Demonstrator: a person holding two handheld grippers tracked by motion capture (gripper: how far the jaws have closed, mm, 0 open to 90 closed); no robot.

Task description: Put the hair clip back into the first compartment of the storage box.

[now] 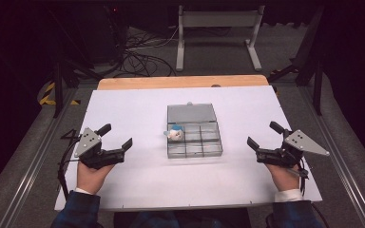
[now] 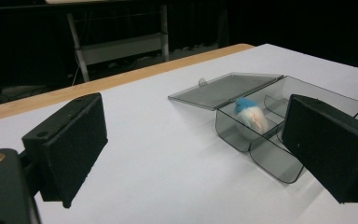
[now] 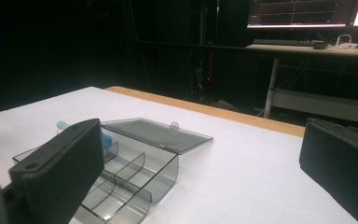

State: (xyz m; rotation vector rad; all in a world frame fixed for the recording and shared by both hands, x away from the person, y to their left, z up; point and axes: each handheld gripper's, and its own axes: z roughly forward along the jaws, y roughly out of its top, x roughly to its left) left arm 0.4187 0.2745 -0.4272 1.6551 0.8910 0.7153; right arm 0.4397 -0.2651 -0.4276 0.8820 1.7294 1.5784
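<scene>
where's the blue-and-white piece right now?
In the high view, the blue-and-white piece sits in the far-left compartment of the open grey organizer box at table centre, just below the flat-open lid, between both grippers.

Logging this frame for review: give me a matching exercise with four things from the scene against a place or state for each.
Things:
1. left gripper
2. right gripper
3. box lid
4. blue-and-white item

States:
A. lying flat open on the far side of the box
B. open, held right of the box
C. sitting in a left-hand compartment
D. open, held left of the box

Pairs: 1-D, 2-B, 3-A, 4-C
</scene>
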